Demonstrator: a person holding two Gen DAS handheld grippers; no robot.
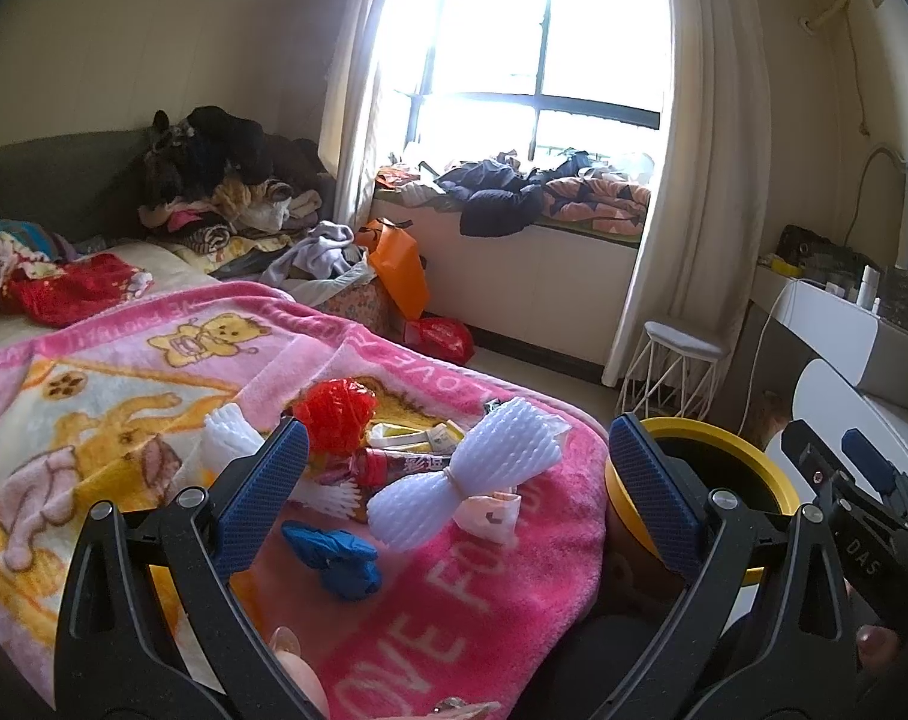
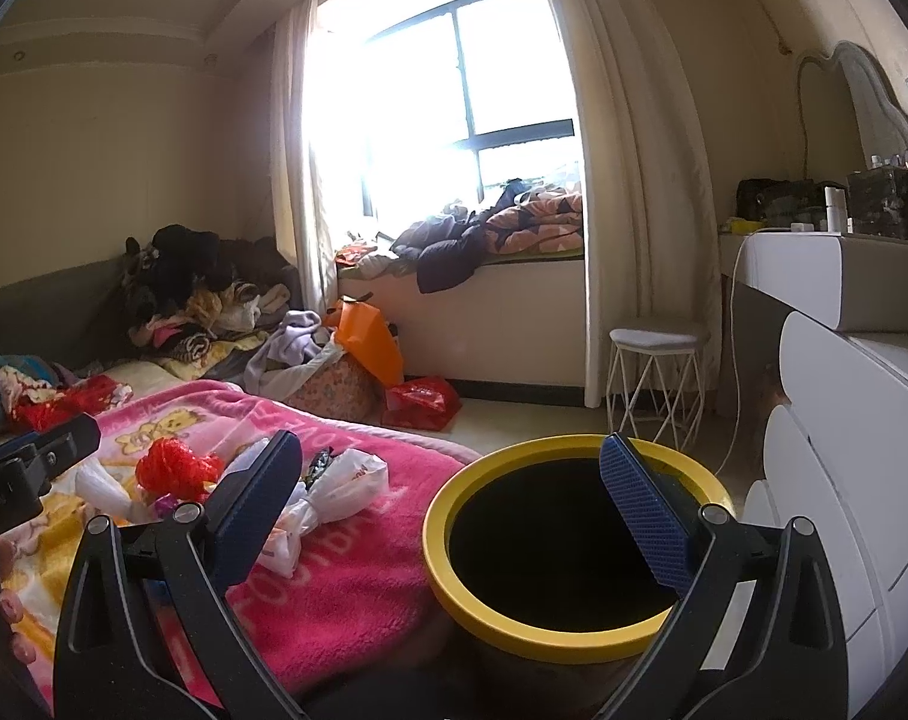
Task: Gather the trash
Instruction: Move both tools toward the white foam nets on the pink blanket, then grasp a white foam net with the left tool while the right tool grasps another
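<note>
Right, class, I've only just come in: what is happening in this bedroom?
A person holds two claws to collect trash from a pink blanket. The left claw hangs open above white foam netting and a blue glove. The right claw is open and empty over the yellow-rimmed bin.

My left camera looks along my fingers down onto the pink blanket (image 1: 502,588) from close above, facing the window (image 1: 544,54) across the room. My right camera sits further right, just above the yellow-rimmed bin (image 2: 454,594), facing that same window (image 2: 466,90). Both views share the blanket (image 2: 358,564), the bin (image 1: 748,450), the white stool (image 1: 682,360) and the window seat. Each view catches the other gripper at its edge.
</note>
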